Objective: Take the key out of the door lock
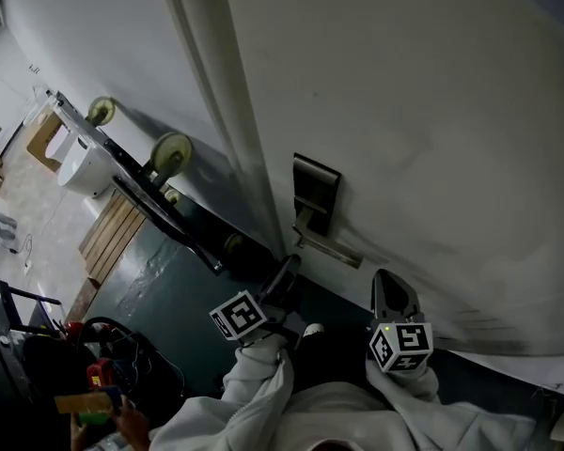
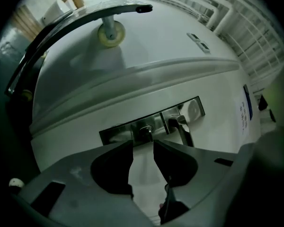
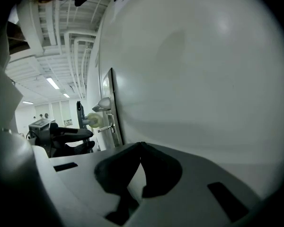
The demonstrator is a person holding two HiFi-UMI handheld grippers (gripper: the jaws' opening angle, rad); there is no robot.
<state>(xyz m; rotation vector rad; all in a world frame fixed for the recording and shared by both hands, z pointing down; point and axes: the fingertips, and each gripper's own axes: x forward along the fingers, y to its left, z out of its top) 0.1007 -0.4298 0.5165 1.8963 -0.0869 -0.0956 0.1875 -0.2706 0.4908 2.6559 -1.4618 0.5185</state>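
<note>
The white door [image 1: 432,111] carries a metal lock plate [image 1: 316,188] with a lever handle [image 1: 331,248] below it. In the left gripper view the plate [image 2: 116,135] holds a small metal key [image 2: 146,132] beside the handle [image 2: 181,125]. My left gripper [image 2: 143,144] is open, its two tips a short way in front of the key and to either side of it, not touching. In the head view the left gripper [image 1: 284,272] points at the door near the handle; the key is hidden there. My right gripper [image 1: 393,294] [image 3: 141,146] is shut on nothing and faces bare door.
A black cart frame with yellowish wheels [image 1: 170,154] [image 2: 110,32] stands left of the door. Wooden pallets [image 1: 113,233] lie on the dark green floor. The door's edge with its latch plate [image 3: 111,122] shows in the right gripper view. White sleeves [image 1: 263,383] fill the bottom.
</note>
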